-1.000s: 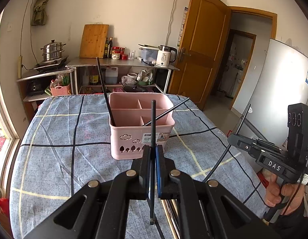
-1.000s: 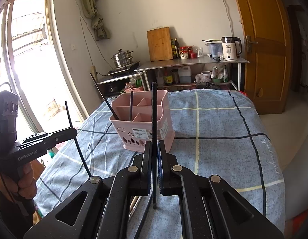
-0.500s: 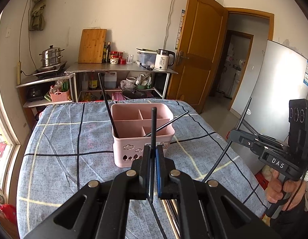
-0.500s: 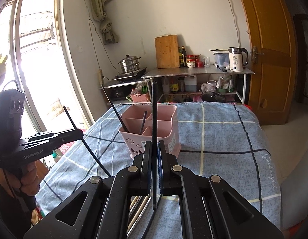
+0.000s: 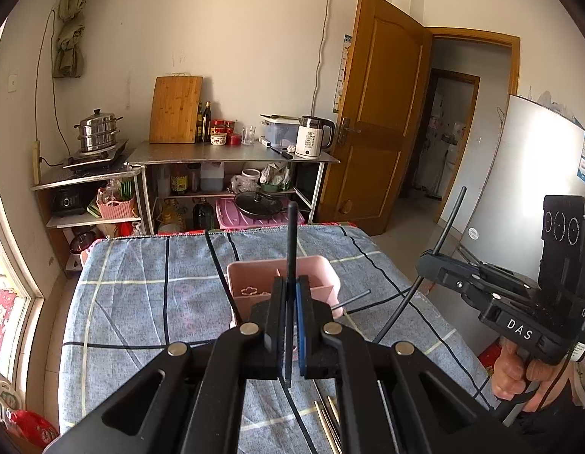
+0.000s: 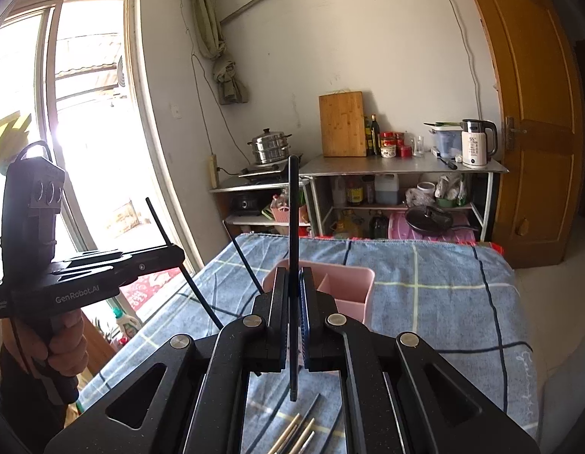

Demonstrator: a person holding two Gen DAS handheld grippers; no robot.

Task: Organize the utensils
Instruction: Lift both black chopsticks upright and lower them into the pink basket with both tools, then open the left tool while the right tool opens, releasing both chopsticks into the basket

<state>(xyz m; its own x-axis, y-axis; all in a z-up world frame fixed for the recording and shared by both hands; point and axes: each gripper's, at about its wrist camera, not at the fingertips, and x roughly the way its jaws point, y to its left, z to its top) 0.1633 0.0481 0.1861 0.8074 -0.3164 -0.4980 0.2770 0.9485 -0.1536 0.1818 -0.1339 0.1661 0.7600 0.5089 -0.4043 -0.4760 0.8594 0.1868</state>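
Observation:
A pink divided utensil caddy (image 5: 322,283) stands on the checked blue tablecloth, also in the right wrist view (image 6: 349,287). Black chopsticks (image 5: 220,268) lean out of it. My left gripper (image 5: 290,287) is shut on a black chopstick (image 5: 291,242) held upright, above and short of the caddy. My right gripper (image 6: 293,283) is shut on another black chopstick (image 6: 293,208), also upright above the near side of the caddy. Each gripper shows in the other's view: the right one (image 5: 436,265), the left one (image 6: 171,253). Several loose chopsticks (image 6: 296,431) lie on the cloth below.
A steel shelf table (image 5: 232,151) with a kettle (image 5: 311,136), cutting board and jars stands behind the table. A wooden door (image 5: 375,113) is open at right. A window (image 6: 84,113) is at left. A white fridge (image 5: 527,174) stands at far right.
Both grippers have risen and tilted up, each carrying its chopstick; the caddy now sits lower and partly hidden behind the fingers in both views.

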